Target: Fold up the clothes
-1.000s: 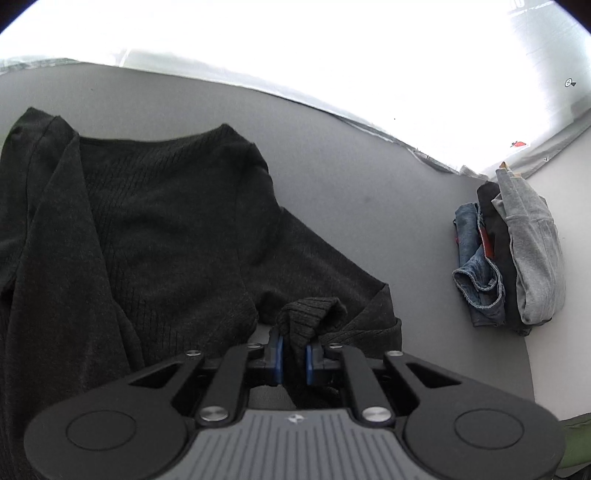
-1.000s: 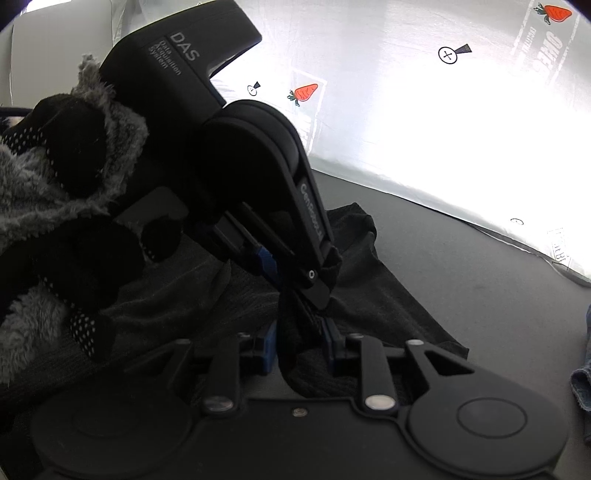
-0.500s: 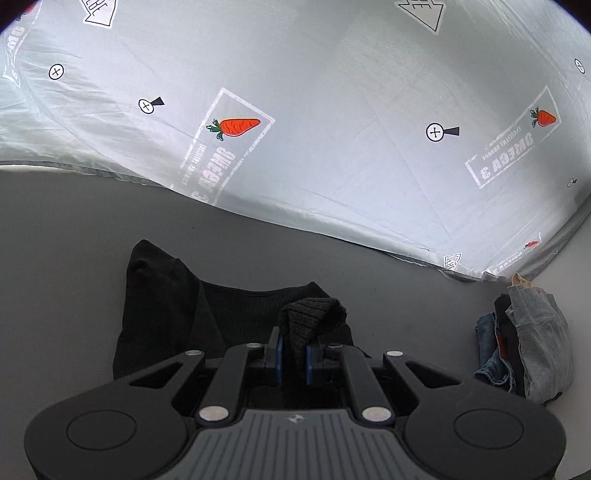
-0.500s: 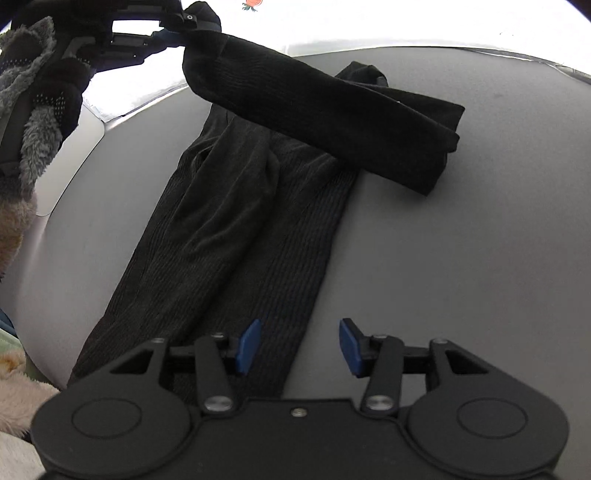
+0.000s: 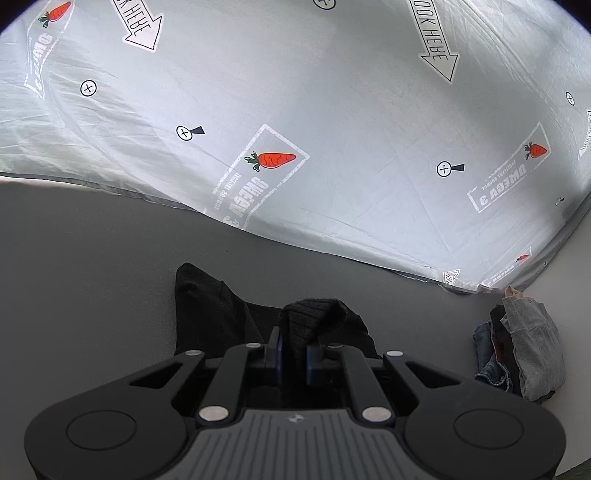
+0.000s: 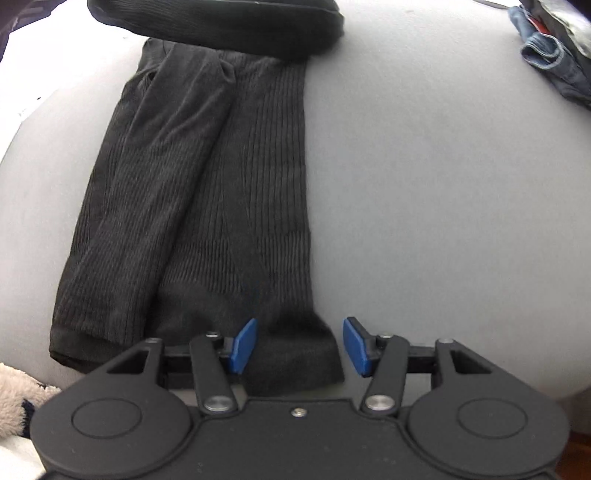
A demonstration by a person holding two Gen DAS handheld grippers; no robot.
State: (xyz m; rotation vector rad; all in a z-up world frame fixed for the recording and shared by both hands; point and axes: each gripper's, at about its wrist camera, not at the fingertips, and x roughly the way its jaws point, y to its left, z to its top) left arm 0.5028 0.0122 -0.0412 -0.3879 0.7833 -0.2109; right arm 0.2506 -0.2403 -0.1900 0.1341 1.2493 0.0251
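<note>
A black ribbed sweater (image 6: 207,192) lies lengthwise on the grey table (image 6: 424,177), one sleeve folded along its left side. My left gripper (image 5: 293,356) is shut on a bunched sleeve cuff (image 5: 314,317) of the sweater and holds it above the table; more of the sweater (image 5: 207,306) shows below. That sleeve (image 6: 221,22) crosses the sweater's far end in the right wrist view. My right gripper (image 6: 301,345) is open, its blue pads (image 6: 242,345) on either side of the sweater's near hem corner.
A pile of folded clothes, jeans and a grey garment (image 5: 524,350), sits at the table's right edge; it also shows in the right wrist view (image 6: 554,48). A white printed sheet (image 5: 295,129) hangs behind the table. A fuzzy fabric (image 6: 18,387) lies at the lower left.
My left gripper has lifted the sleeve cuff up and across the sweater. My right gripper let go of the sweater, opened and moved to the near hem.
</note>
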